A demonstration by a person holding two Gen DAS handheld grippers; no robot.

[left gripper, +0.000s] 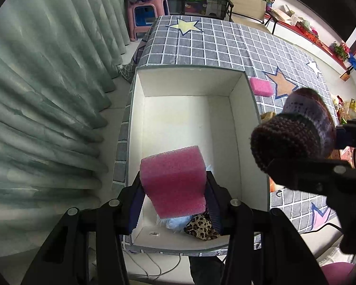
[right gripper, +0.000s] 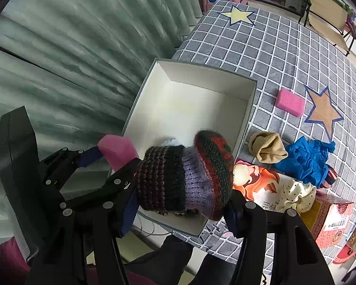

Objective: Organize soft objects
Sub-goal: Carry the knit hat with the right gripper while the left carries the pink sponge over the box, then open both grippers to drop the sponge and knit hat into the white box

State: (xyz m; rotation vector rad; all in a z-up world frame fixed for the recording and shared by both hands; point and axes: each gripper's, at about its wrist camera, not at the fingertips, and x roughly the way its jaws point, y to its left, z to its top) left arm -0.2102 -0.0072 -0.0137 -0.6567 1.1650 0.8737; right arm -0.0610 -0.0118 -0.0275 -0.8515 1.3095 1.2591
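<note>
- A white box (left gripper: 239,128) sits on a table with a grey checked cloth (left gripper: 225,42) that has stars on it.
- The box is open on top. Most of its floor is bare.
- In the near corner of the box lie a pale blue fluffy thing (left gripper: 175,223) and a leopard cloth (left gripper: 201,229), touching each other.
- A green curtain (left gripper: 47,118) hangs just beside the box, on the far side from the loose things.
- A small pink sponge (right gripper: 290,104) lies on the cloth near the box, by an orange star (right gripper: 325,112).
- A tan sock (right gripper: 268,150) and a blue crumpled cloth (right gripper: 306,159) lie side by side on the cloth, close to the box wall.
- A picture book (right gripper: 261,185) and a spotted white cloth (right gripper: 296,196) lie near them. A red carton (right gripper: 332,220) stands next to the spotted cloth.
- A pink stool (left gripper: 146,15) stands on the floor past the far end of the table.
- The left gripper (left gripper: 175,190) squeezes a big pink sponge (left gripper: 175,182) between its two fingers. The sponge hangs over the near end of the box, above the fluffy thing and the leopard cloth.
- The right gripper (right gripper: 182,204) squeezes a knitted hat (right gripper: 185,178) with purple, red and dark stripes. The hat bulges out past both fingers.
- The hat is over the near edge of the box, and it hides part of the box floor in the right view.
- The two grippers are close together, side by side, both pointing down.
</note>
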